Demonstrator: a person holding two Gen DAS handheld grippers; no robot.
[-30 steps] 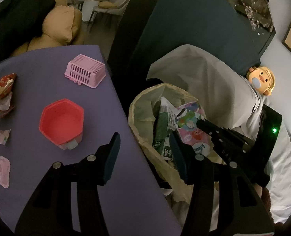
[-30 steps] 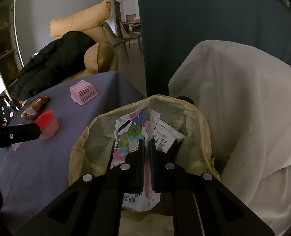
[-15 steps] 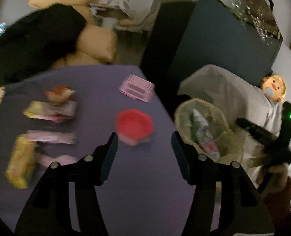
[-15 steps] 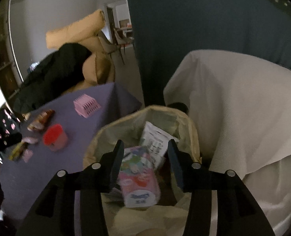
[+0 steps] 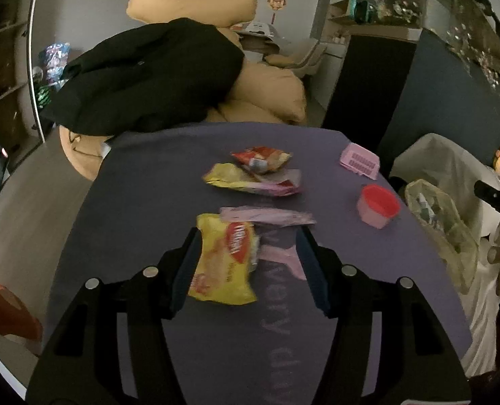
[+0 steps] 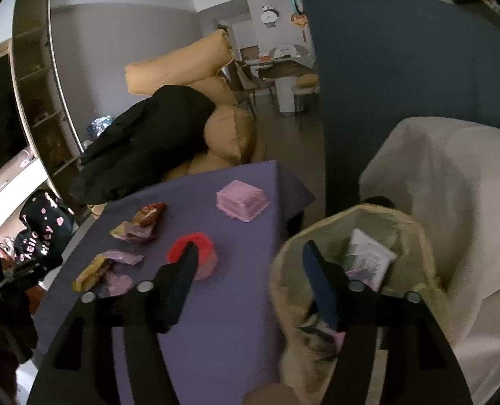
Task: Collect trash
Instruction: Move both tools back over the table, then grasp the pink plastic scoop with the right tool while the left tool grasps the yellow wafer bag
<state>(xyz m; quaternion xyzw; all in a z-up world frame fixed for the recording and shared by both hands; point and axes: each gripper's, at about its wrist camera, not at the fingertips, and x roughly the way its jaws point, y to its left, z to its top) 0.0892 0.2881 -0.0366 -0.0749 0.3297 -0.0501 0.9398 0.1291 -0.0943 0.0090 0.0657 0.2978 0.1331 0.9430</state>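
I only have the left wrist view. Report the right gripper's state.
Observer: The right gripper holds nothing; its jaws are opening, and in its own view they straddle the table-side rim of the trash bag.
Operator: Report what is in the bag.
Observer: A pale flat packet lies tilted inside, toward the far wall. Whatever is beneath it is too blurred to name.

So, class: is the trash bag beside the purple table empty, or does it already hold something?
It holds trash. The bag gapes open with a white printed wrapper lying inside; how full it is cannot be told.
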